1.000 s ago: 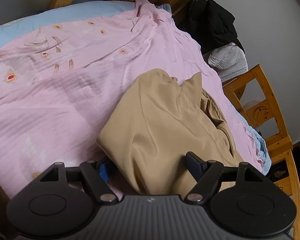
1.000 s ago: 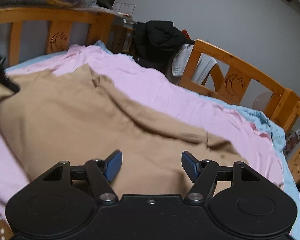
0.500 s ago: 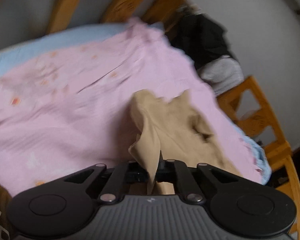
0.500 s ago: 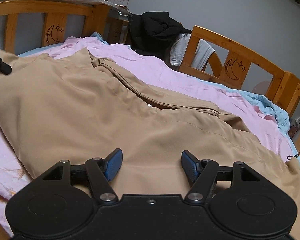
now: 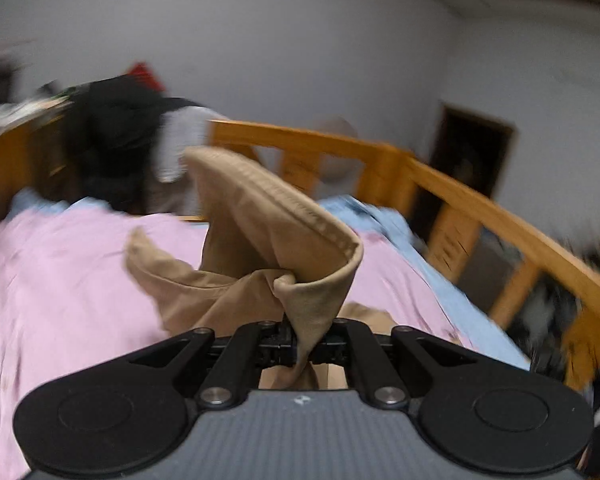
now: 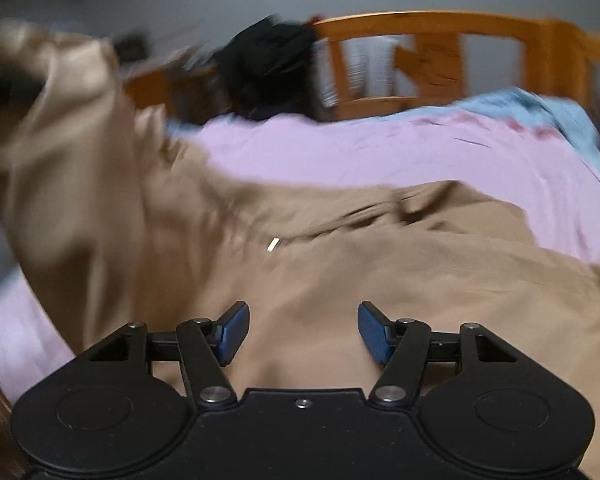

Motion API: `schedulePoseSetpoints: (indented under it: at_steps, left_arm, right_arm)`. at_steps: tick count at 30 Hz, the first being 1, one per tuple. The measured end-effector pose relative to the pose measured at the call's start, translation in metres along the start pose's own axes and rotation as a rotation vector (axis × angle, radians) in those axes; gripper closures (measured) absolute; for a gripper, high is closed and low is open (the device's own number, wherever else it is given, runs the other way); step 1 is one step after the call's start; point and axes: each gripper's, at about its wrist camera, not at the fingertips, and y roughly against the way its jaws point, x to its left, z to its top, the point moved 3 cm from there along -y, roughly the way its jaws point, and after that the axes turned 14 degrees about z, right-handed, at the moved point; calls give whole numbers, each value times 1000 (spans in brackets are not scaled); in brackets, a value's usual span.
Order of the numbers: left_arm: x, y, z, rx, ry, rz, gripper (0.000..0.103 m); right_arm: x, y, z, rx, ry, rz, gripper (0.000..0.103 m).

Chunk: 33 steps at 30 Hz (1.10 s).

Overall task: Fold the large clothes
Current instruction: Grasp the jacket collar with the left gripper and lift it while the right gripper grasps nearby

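A large tan garment (image 6: 380, 264) lies on a pink bed sheet (image 6: 380, 152). My left gripper (image 5: 304, 346) is shut on a stitched hem of the tan garment (image 5: 284, 240) and holds it lifted above the bed, the hem curling over the jaws. In the right wrist view the lifted part of the garment hangs at the far left. My right gripper (image 6: 300, 332) is open and empty, its blue pads (image 6: 232, 330) just above the garment's near part. Both views are blurred by motion.
A wooden bed rail (image 5: 440, 184) runs along the far side and the right. Black and grey-white clothes (image 5: 112, 136) hang over the rail at the back. A light blue sheet (image 6: 540, 112) shows under the pink one. A dark doorway (image 5: 472, 156) is in the wall.
My left gripper closed on the garment's edge and lifted it up, swinging toward the rail. The right gripper stayed open over the garment as the cloth was pulled up on the left.
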Motion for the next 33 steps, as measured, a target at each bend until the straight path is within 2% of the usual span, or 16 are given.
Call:
schedulePoseSetpoints:
  at_steps: [3,6,10,11,13,14,17,19,20,23,25,28,30,33]
  left_arm:
    - [-38,-14,14,46,-141,-47,100]
    - [-80,-26,15,83,-278,-94,100]
    - [-135,-32,-5,105,-426,-165,100]
    - [-144,-34,-10,113,-444,-179,100]
    - [-159,-38,-22,127,-466,-199,100]
    - [-165,-41,-28,128,-477,-207,100]
    - [-184,-42,-41,99,-512,-229,100]
    - [-194,-42,-52,76,-537,-246,100]
    - [-200,-42,-56,66,-551,-251,100]
    - [-217,-43,-68,48,-575,-271,100]
    - [-225,-45,-75,55,-568,-280,100]
    - [-234,-49,-83,52,-570,-288,100]
    - [-241,-54,-87,59,-580,-301,100]
    - [-248,-59,-95,67,-598,-312,100]
  right_arm:
    - [-28,40,16,-79,-172,49,40]
    - [-54,78,31,-151,-291,97,40]
    - [-85,118,48,-257,-472,230,30]
    - [-91,125,50,-272,-512,272,27]
    - [-102,136,55,-295,-585,369,11]
    - [-106,141,56,-307,-615,401,8]
    - [-116,144,60,-300,-681,435,7]
    - [-121,140,62,-261,-691,419,8]
    - [-123,139,62,-237,-687,390,10]
    - [-125,132,64,-162,-645,292,26]
    - [-126,133,63,-141,-604,250,46]
    - [-128,133,59,-113,-548,198,57]
    - [-129,134,56,-94,-505,162,70]
    - [-129,136,53,-75,-439,124,77]
